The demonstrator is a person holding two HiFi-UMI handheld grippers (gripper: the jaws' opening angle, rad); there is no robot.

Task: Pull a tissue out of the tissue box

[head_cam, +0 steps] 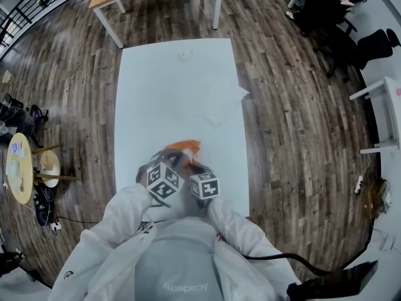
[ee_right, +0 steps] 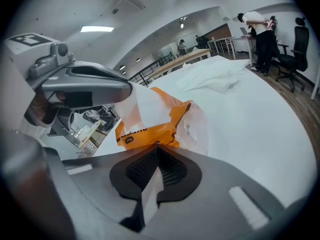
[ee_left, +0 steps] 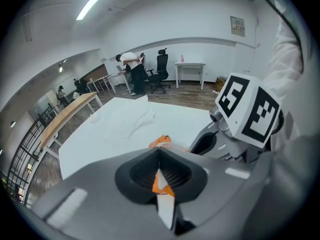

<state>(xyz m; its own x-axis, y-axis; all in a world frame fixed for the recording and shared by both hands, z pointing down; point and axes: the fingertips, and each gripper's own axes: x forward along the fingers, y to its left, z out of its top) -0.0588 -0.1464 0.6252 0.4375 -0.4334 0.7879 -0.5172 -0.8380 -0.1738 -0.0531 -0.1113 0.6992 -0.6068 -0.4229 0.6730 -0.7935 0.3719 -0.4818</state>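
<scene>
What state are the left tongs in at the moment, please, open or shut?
Shut: the left tongs are pressed together on an orange-and-white strip of the tissue pack.

1. I see the tissue pack (ee_right: 150, 131) is orange with dark print, and its wrapping is partly clear.
2. The tissue (ee_right: 150, 191) is white.
3. My left tongs (ee_left: 160, 151) and right tongs (ee_right: 157, 149) are grey, black and ribbed inside.
4. The marker cubes (head_cam: 164, 182) are white with black squares.
5. The surface (head_cam: 175, 93) is white, and the floor (head_cam: 294, 105) is dark brown wood planks.
</scene>
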